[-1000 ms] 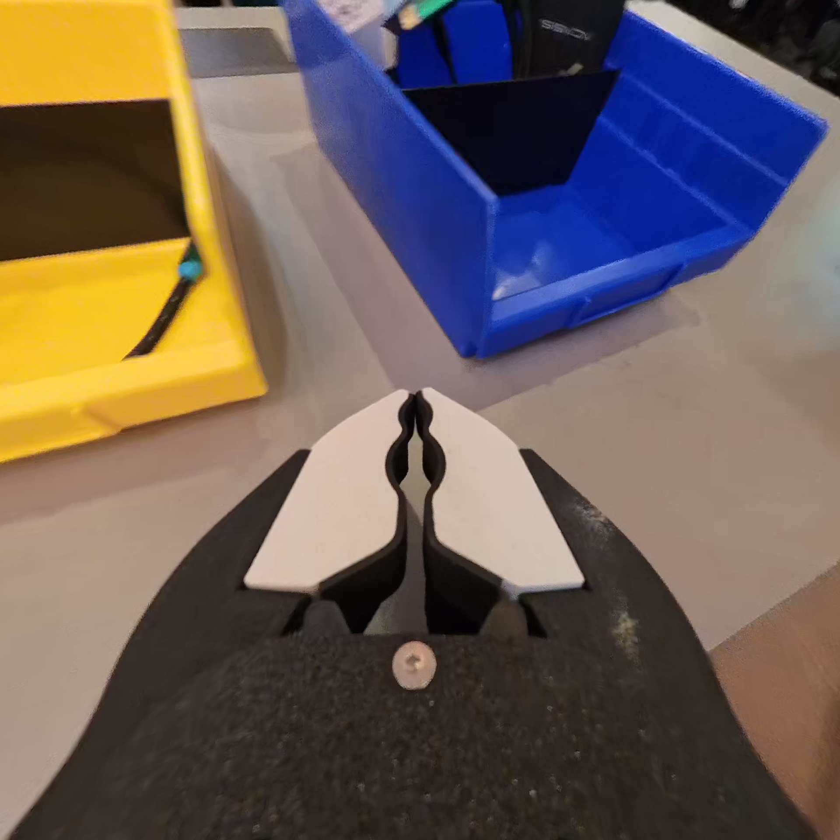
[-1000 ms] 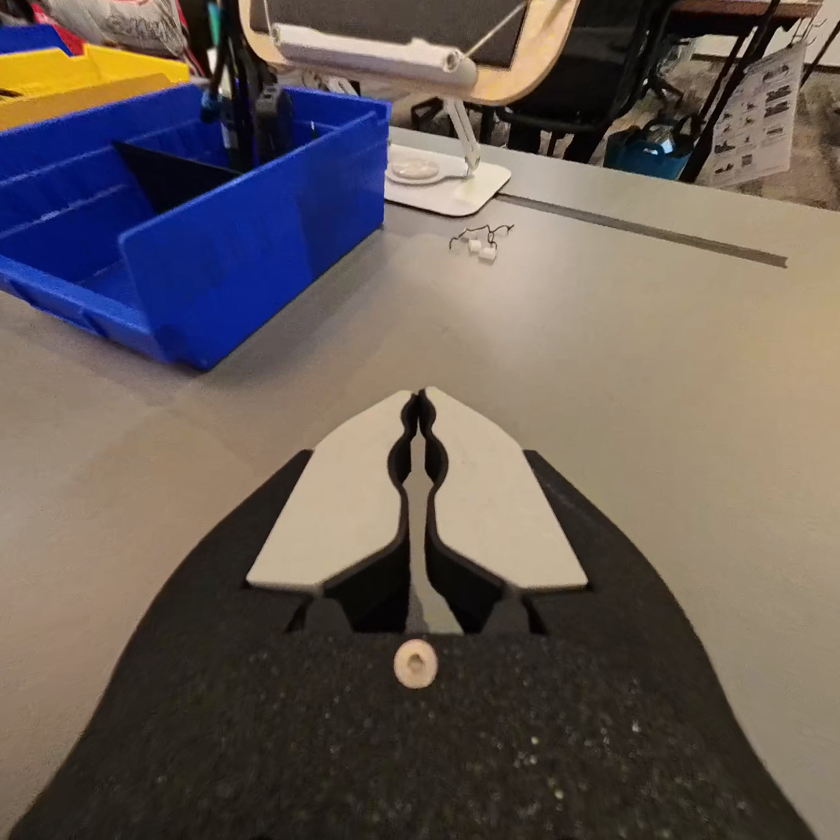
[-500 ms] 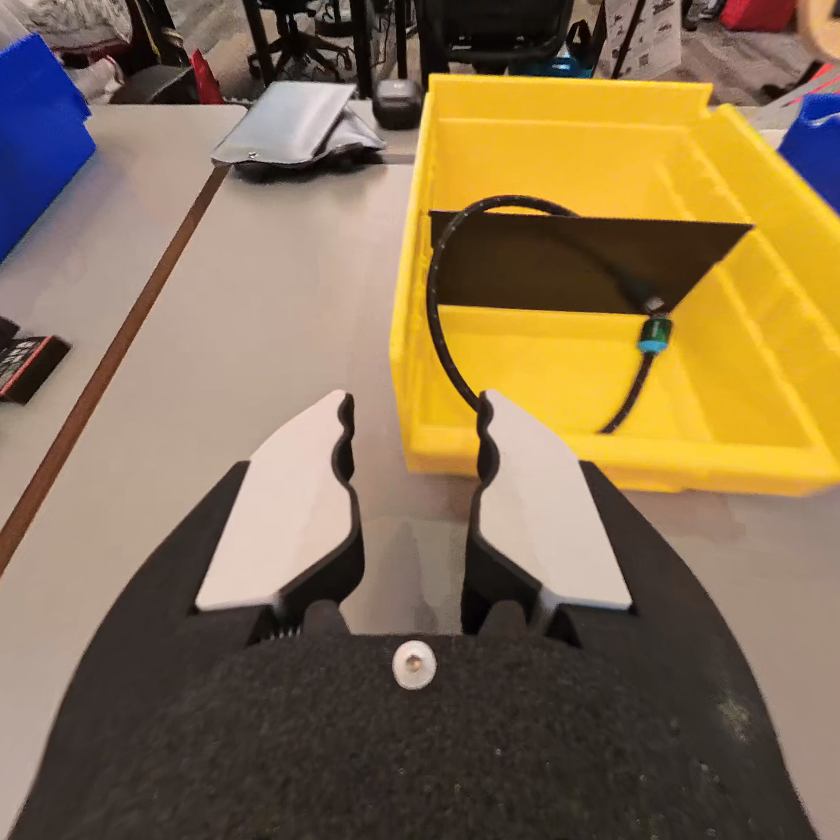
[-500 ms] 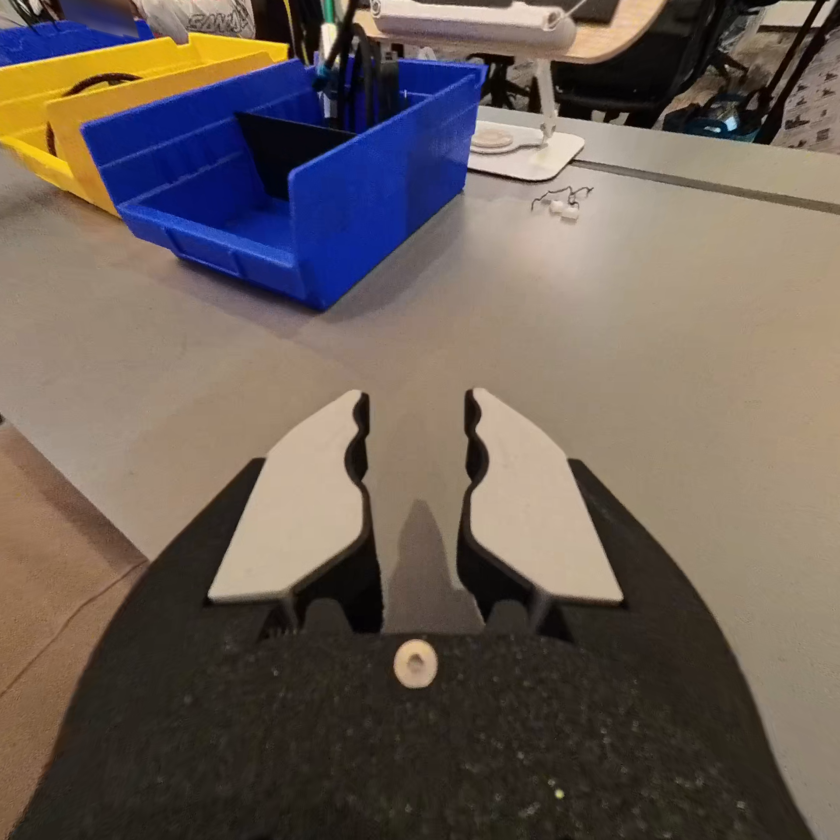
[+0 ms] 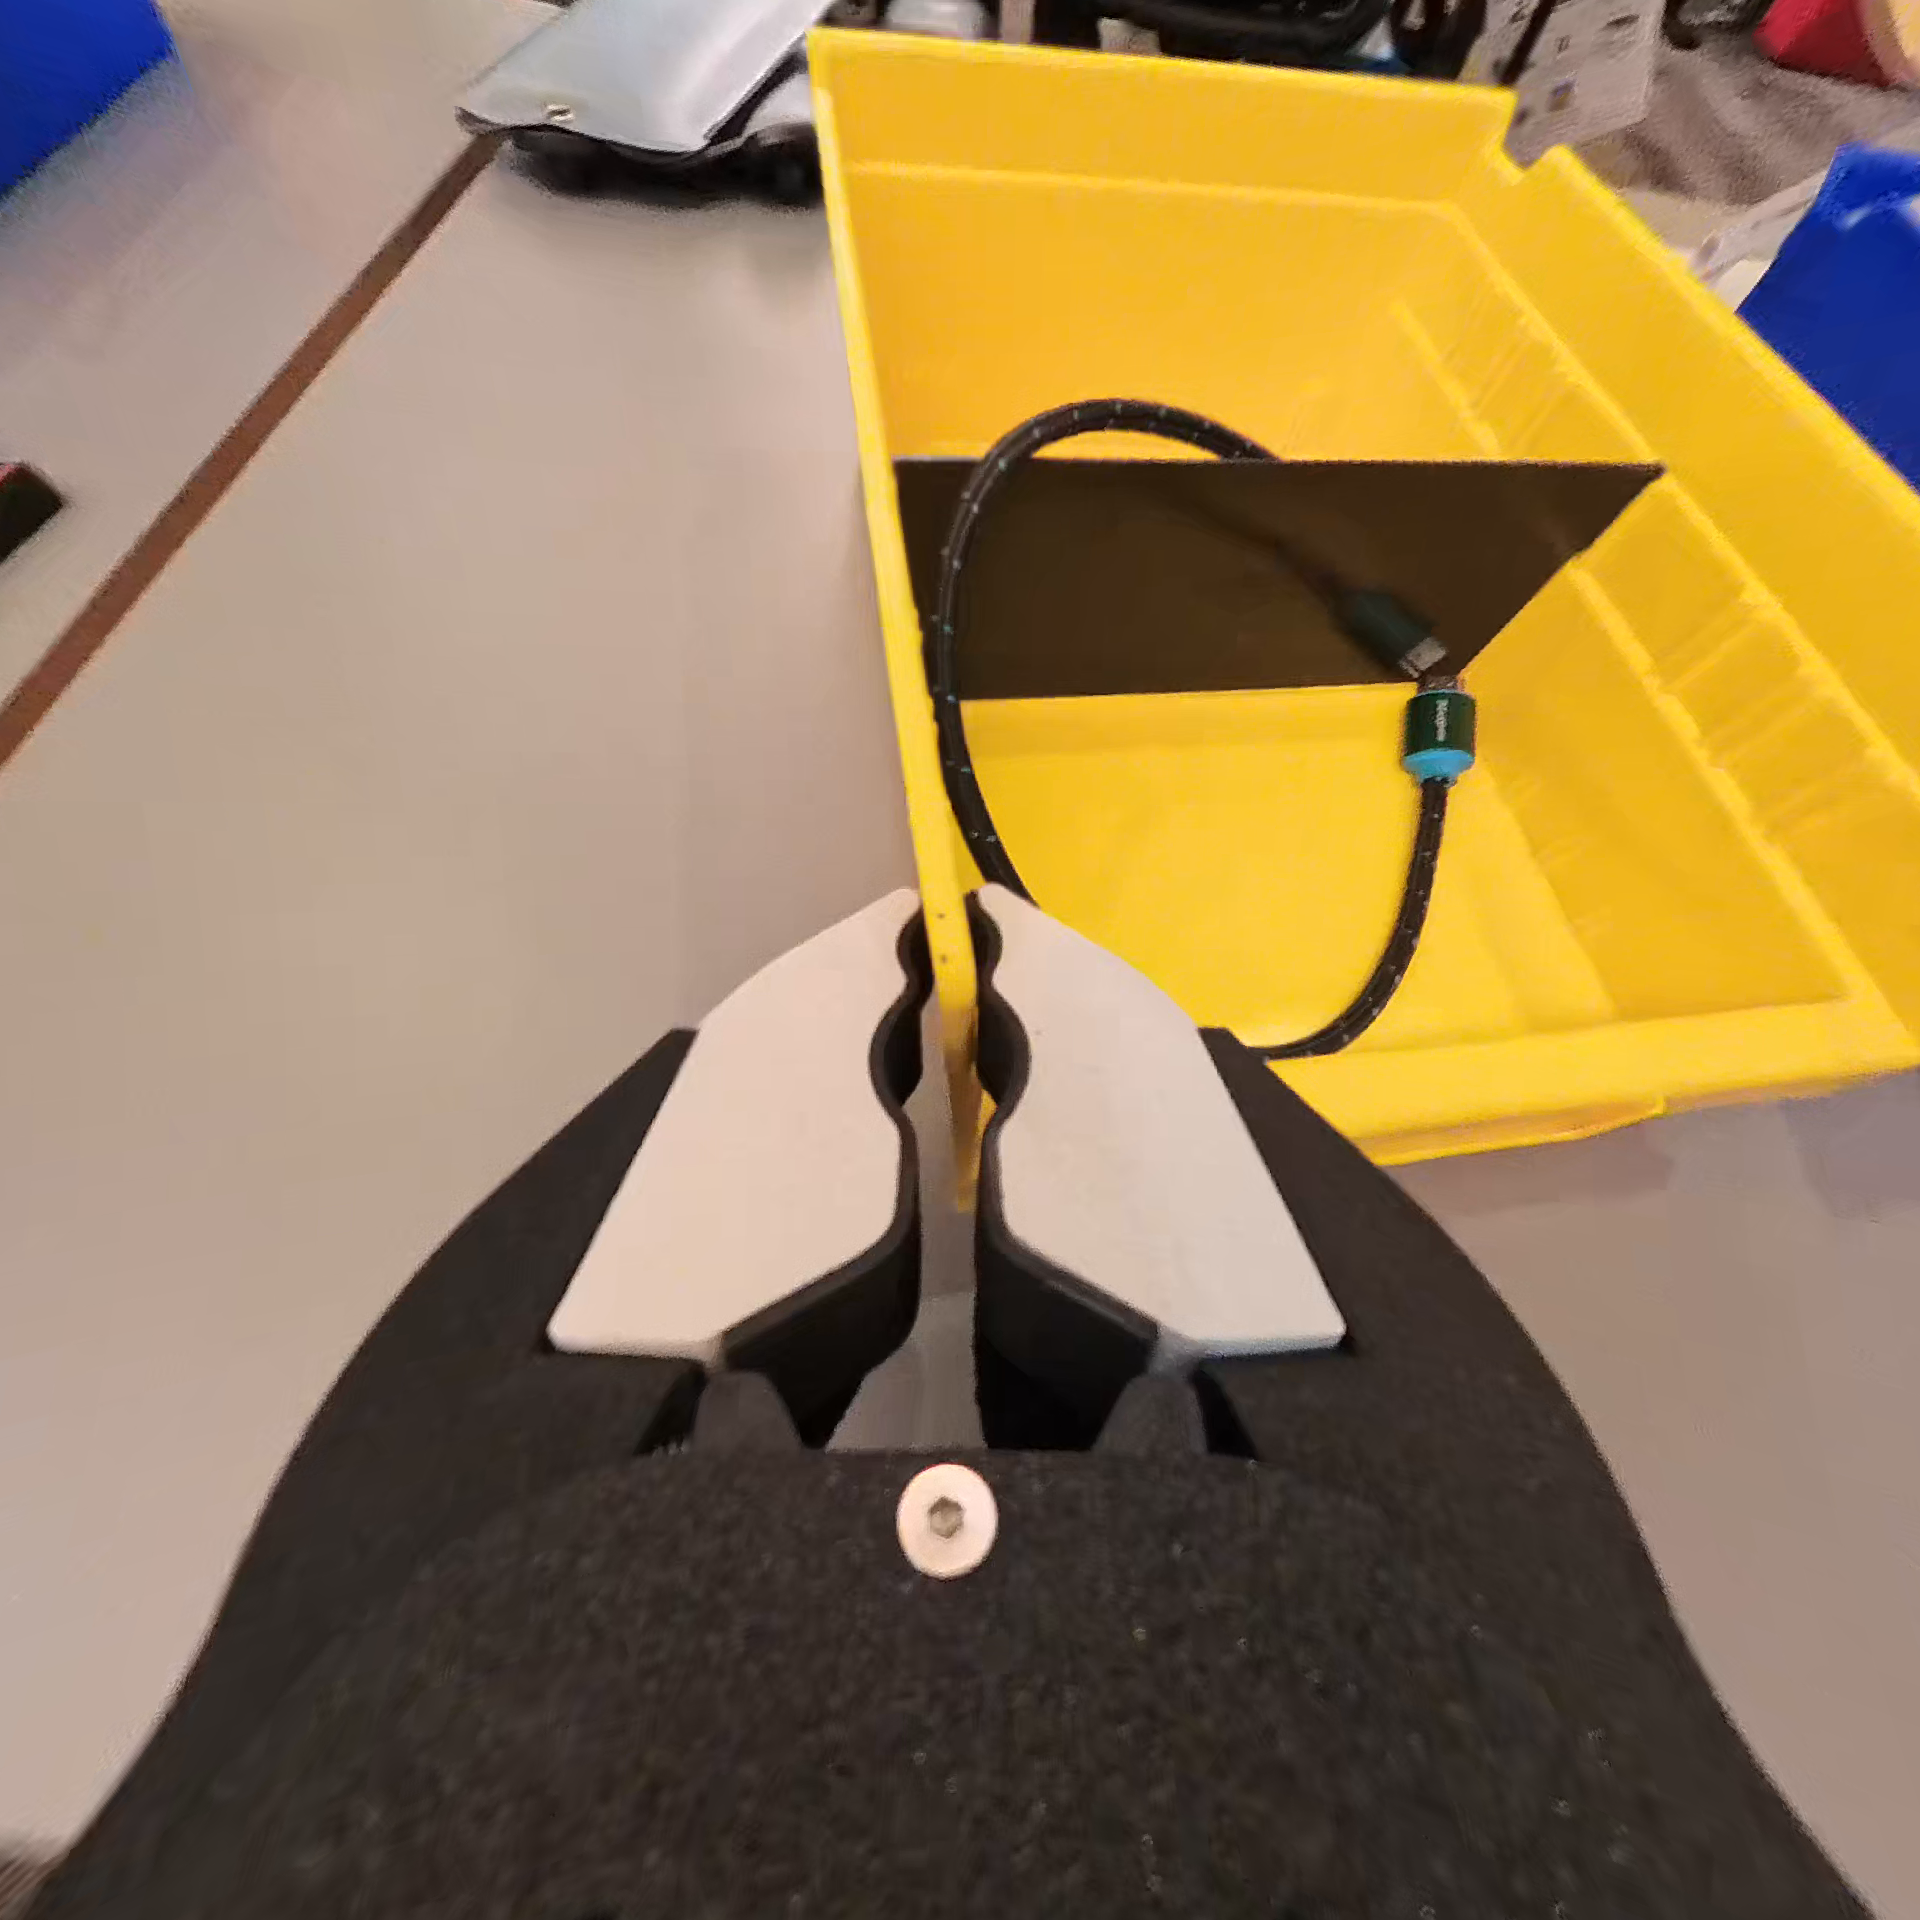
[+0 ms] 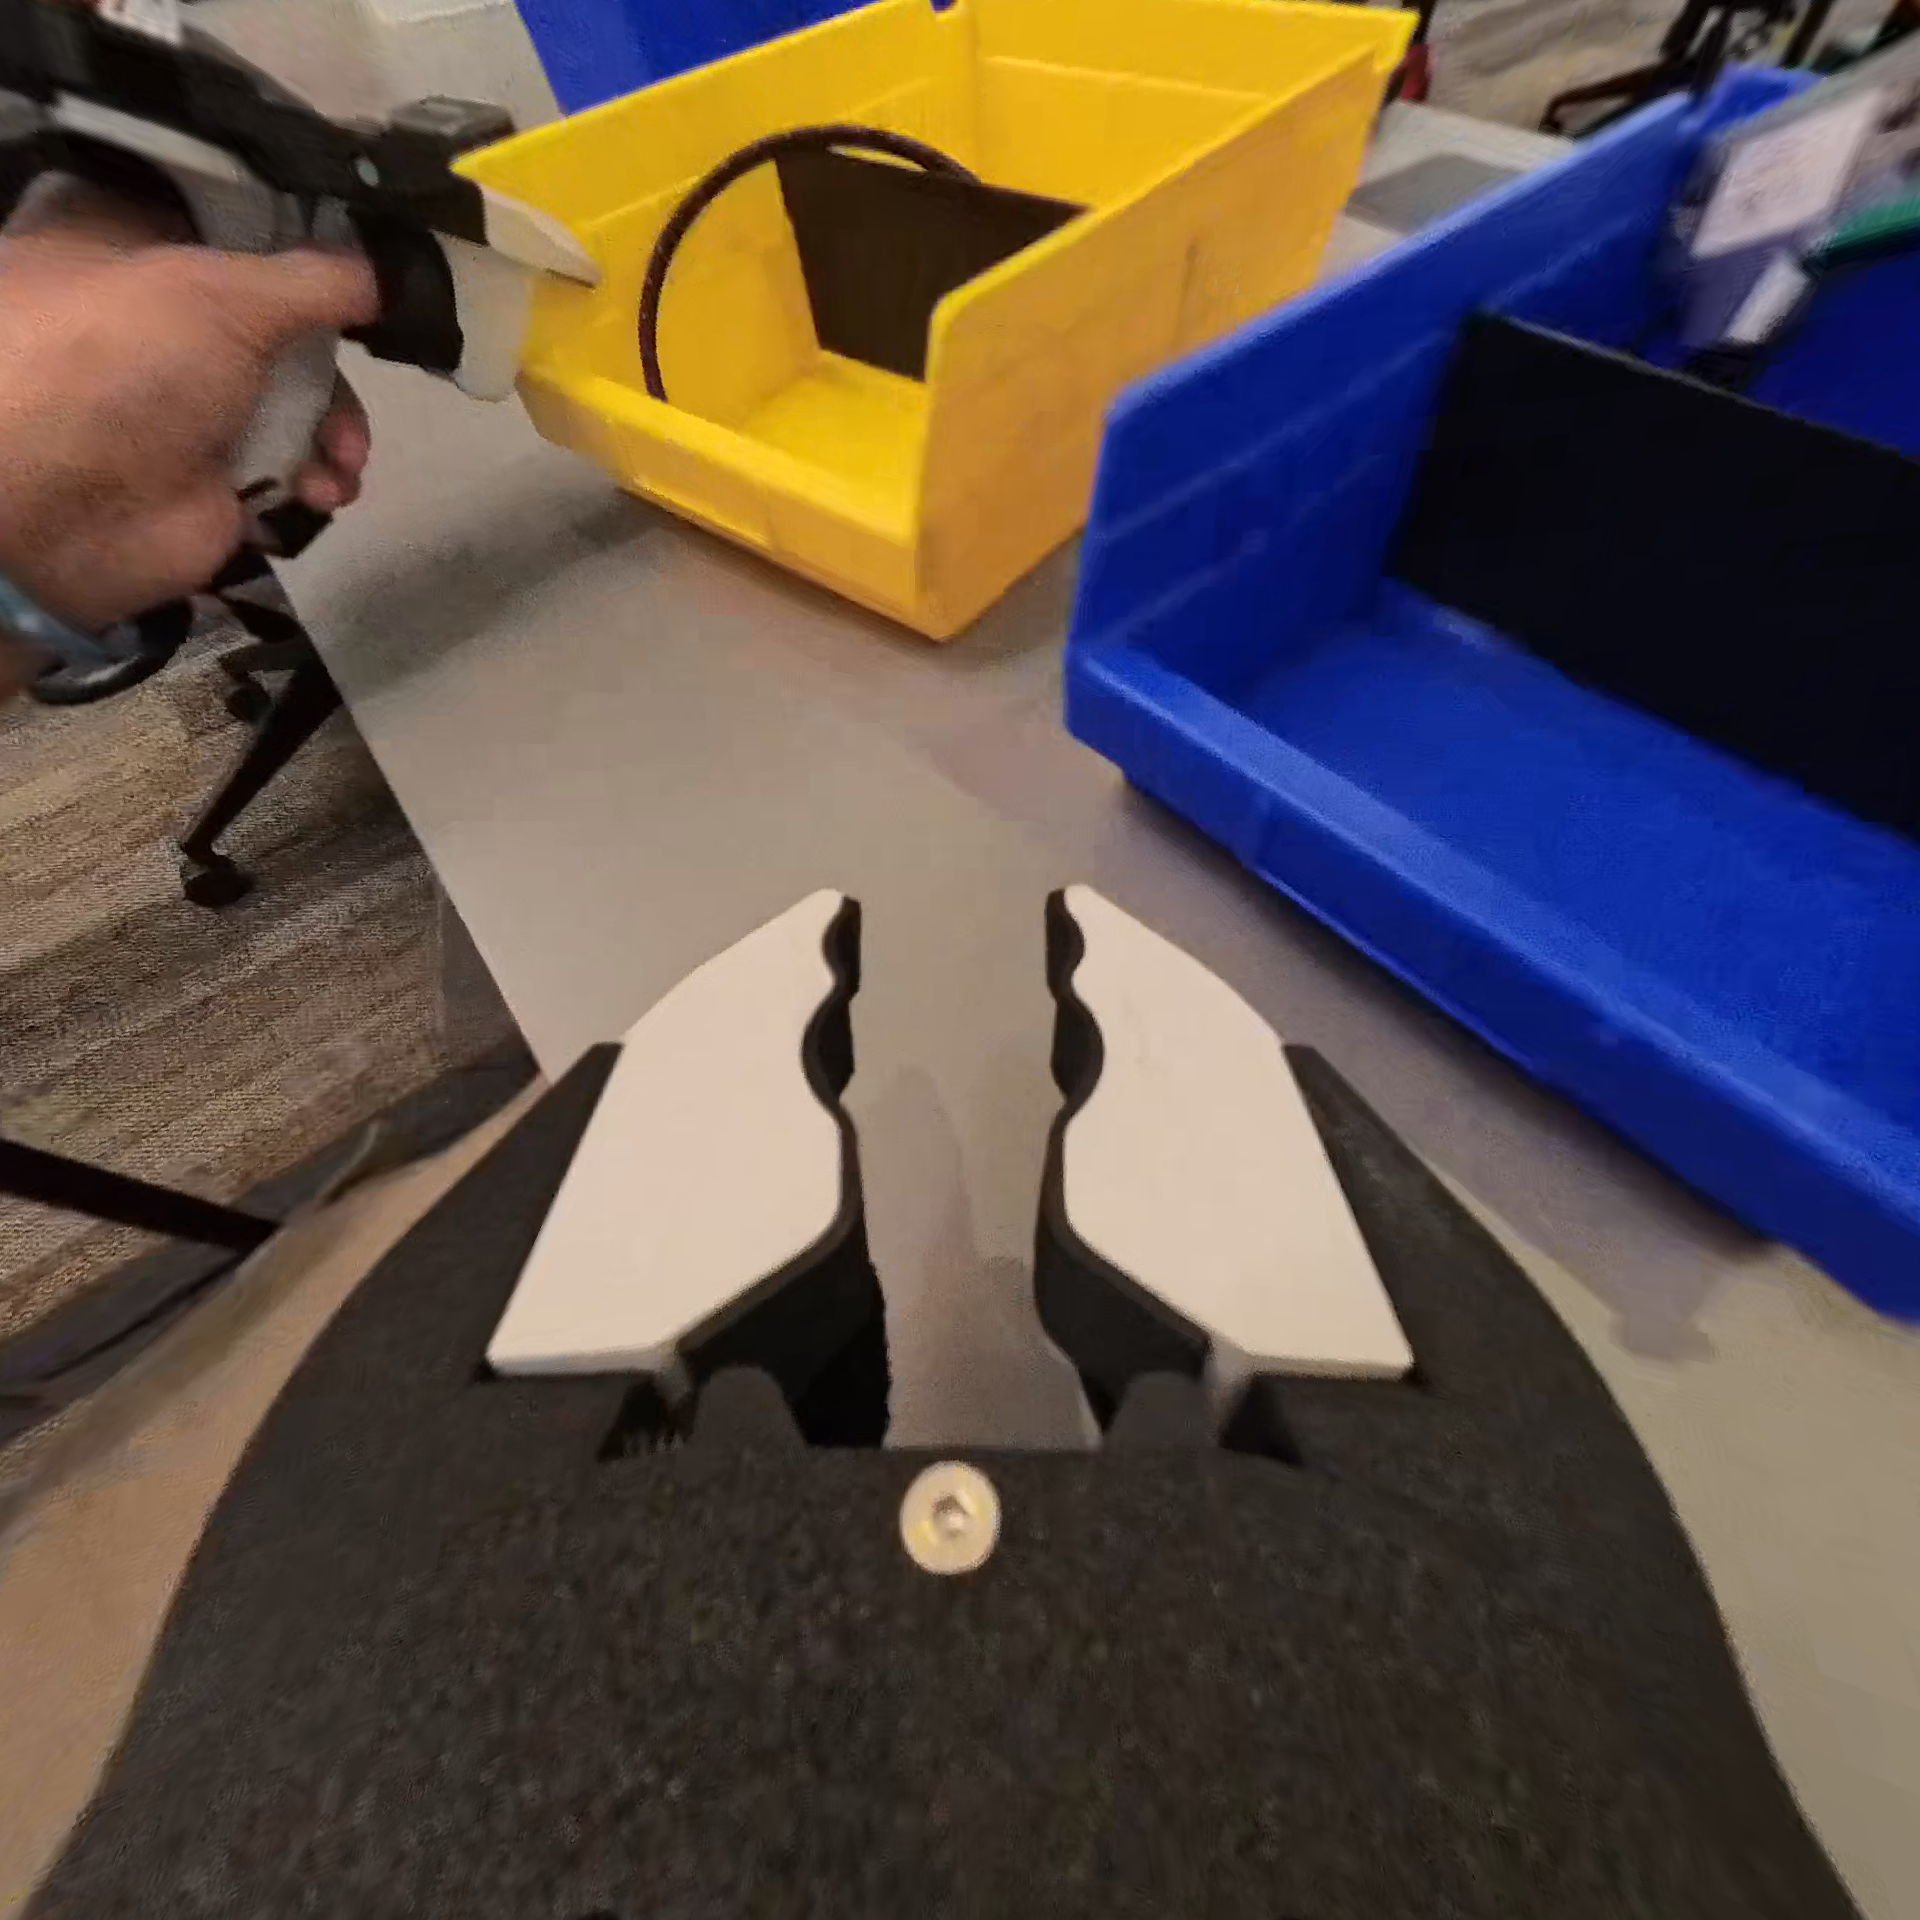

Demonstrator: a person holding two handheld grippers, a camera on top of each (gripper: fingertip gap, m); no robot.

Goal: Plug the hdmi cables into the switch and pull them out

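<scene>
**Yellow bin wall being pinched by the left tongs**

The left tongs (image 5: 945,920) are being pressed onto the near left side wall of the yellow plastic storage bin (image 5: 1195,270), the thin wall being gripped between the two grey fingers. The right tongs (image 6: 951,904) are being held spread above the grey surface (image 6: 727,727), with nothing between them.

One black braided cable (image 5: 951,665) is being kept in the yellow bin, looping over the black divider panel (image 5: 1226,582); two plug ends are being counted, one with a teal collar (image 5: 1439,732) lying in the front compartment and one dark plug (image 5: 1387,629) resting against the divider. Small writing on the teal collar is being seen but not read out. Whether this cable is an HDMI one cannot be told, and no switch is being shown.

Two bins are being counted in the right wrist view: the yellow one and a blue plastic bin (image 6: 1455,831) just beside it, with its own dark divider (image 6: 1662,582). A hand (image 6: 135,416) is being seen there gripping the left tool.
</scene>
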